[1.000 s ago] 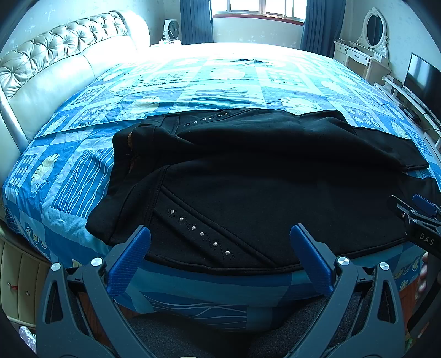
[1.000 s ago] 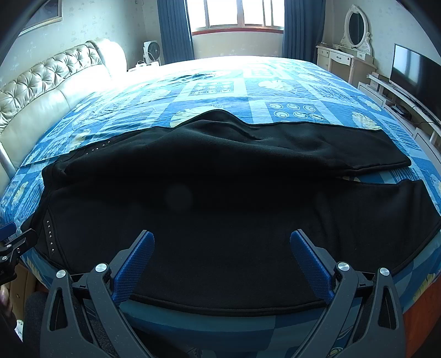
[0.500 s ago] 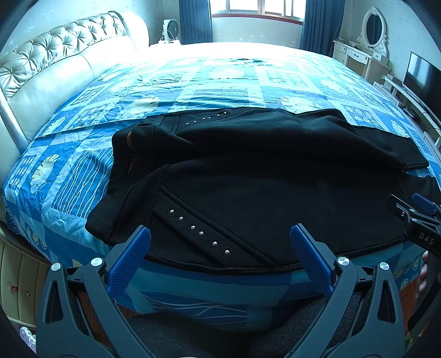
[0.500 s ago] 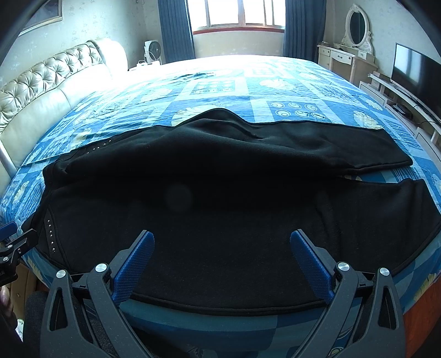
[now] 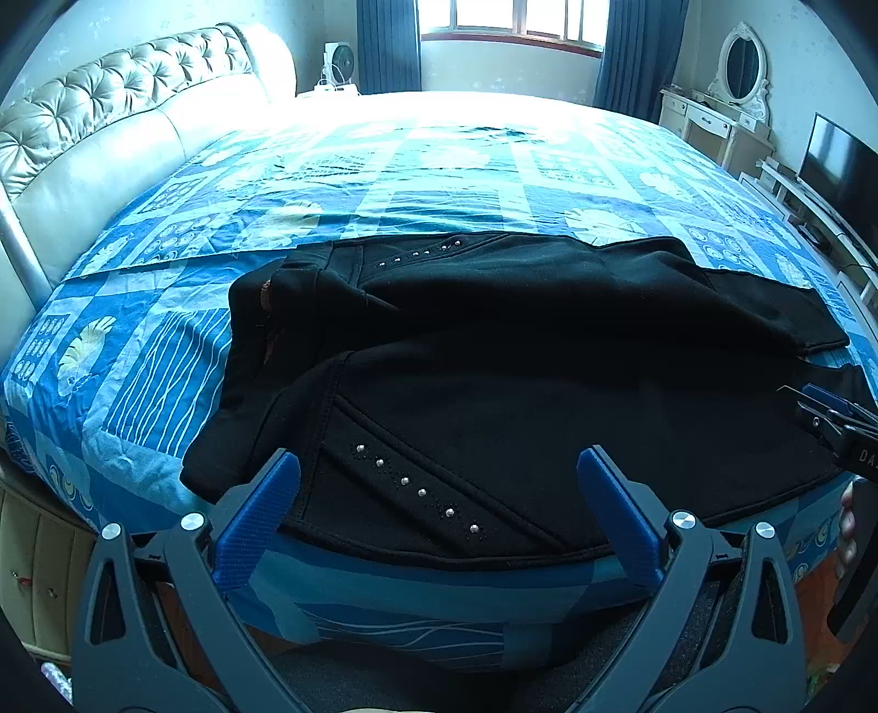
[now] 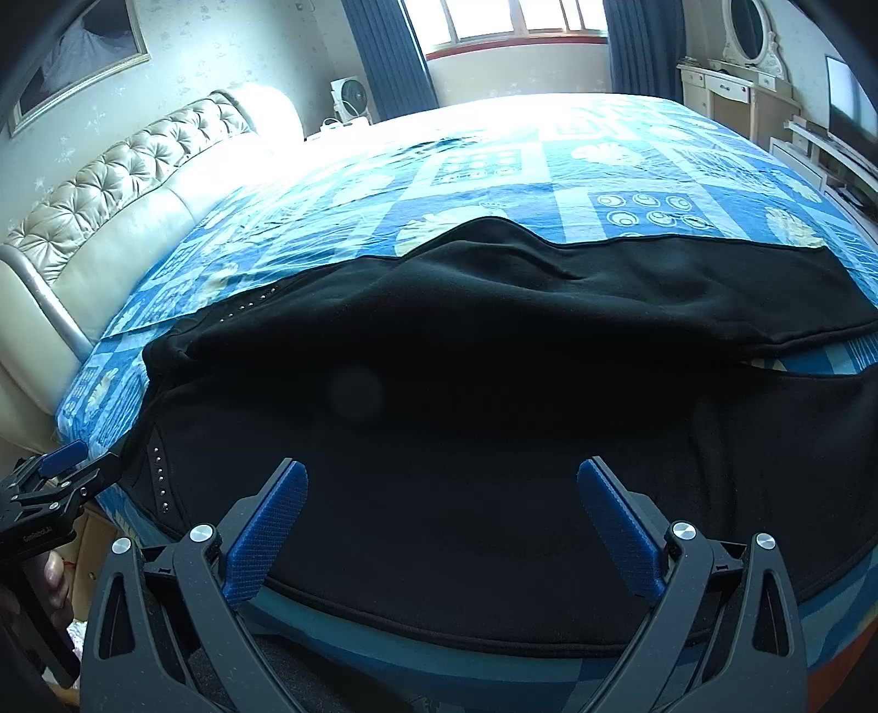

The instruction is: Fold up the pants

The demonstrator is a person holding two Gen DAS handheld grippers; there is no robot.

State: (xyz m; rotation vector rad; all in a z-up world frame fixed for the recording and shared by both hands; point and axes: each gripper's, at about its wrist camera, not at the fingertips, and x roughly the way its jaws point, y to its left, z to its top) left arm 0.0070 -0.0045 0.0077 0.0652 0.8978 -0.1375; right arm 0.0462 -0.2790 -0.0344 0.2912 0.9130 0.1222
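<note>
Bed with blue patchwork bedspread (image 5: 439, 181) fills the middle. Cream tufted headboard (image 5: 110, 126) left. Small white fan (image 5: 341, 60) far left of window (image 5: 510, 19) with dark blue curtains (image 5: 387, 44). White dressing table with oval mirror (image 5: 741, 55) far right, TV (image 5: 839, 164) right.

Both wrist views low at bedside, facing headward, sharing pants (image 5: 549, 373)

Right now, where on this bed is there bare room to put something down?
The bedspread is bare between the black pants and the window, and in a strip beside the headboard. The near edge is crowded: pants plus both open grippers, left gripper, right gripper.
</note>
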